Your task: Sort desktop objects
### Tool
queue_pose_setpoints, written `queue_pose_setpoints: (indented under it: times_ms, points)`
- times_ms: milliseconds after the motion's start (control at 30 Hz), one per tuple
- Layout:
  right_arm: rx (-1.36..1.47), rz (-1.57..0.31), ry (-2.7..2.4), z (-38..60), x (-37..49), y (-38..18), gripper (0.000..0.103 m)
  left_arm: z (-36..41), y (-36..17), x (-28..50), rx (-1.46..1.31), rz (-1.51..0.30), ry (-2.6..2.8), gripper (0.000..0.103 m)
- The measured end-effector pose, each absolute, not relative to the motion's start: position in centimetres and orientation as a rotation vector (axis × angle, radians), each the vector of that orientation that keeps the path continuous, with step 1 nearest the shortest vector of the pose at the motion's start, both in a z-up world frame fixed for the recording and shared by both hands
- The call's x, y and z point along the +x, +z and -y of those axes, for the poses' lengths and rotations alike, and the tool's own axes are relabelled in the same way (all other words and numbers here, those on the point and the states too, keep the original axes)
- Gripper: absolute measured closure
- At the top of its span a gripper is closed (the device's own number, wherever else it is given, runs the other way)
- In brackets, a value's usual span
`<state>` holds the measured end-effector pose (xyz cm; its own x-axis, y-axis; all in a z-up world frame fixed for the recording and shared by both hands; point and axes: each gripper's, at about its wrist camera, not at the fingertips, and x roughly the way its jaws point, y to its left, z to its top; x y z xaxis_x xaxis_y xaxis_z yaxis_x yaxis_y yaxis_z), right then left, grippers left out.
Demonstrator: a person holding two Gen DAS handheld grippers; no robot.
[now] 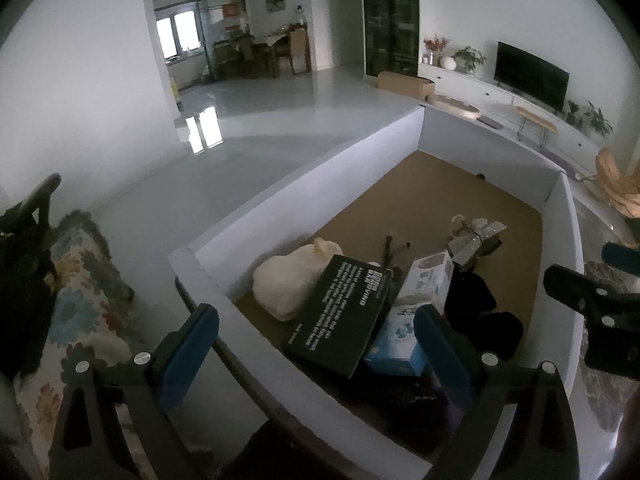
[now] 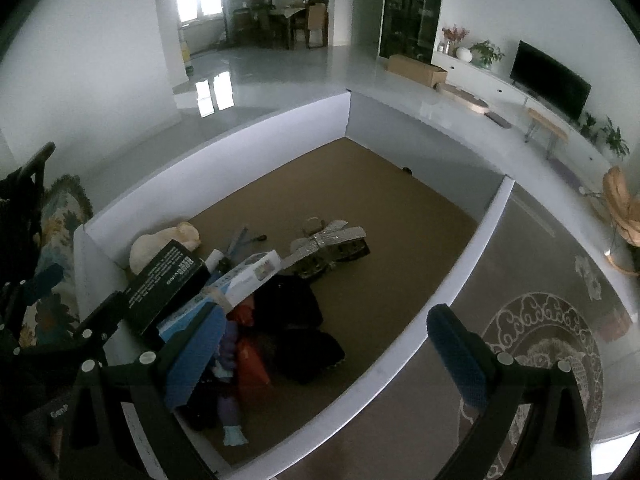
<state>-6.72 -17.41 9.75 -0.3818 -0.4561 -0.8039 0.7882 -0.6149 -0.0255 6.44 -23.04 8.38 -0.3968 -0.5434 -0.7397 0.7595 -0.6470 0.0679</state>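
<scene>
A white-walled tray (image 1: 280, 200) with a brown floor holds a heap of objects: a black box with white print (image 1: 340, 316), a cream pouch (image 1: 288, 280), white-blue cartons (image 1: 426, 280), black cloth (image 1: 480, 320) and a silver bow item (image 1: 476, 240). My left gripper (image 1: 316, 344) is open and empty, hovering above the tray's near corner. In the right wrist view the same tray (image 2: 216, 144) shows the black box (image 2: 168, 284), a carton (image 2: 240, 280), the silver bow (image 2: 332, 240), black cloth (image 2: 296, 320) and a purple toy (image 2: 228, 400). My right gripper (image 2: 332, 360) is open and empty above the heap.
A floral cushion (image 1: 80, 280) lies left of the tray. A patterned rug (image 2: 540, 340) lies to its right. The right gripper shows at the left wrist view's right edge (image 1: 592, 304). A TV (image 2: 548, 84), cabinet and cardboard box (image 2: 416, 68) stand far behind.
</scene>
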Motion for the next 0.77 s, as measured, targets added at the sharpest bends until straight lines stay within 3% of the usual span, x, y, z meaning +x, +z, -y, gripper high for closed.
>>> queue_pose_setpoints:
  times_ms: [767]
  points:
    - [1.006, -0.532, -2.049, 17.60, -6.78, 9.63, 0.002, 22.69, 9.36, 6.63, 0.880, -0.435, -2.214, 0.003]
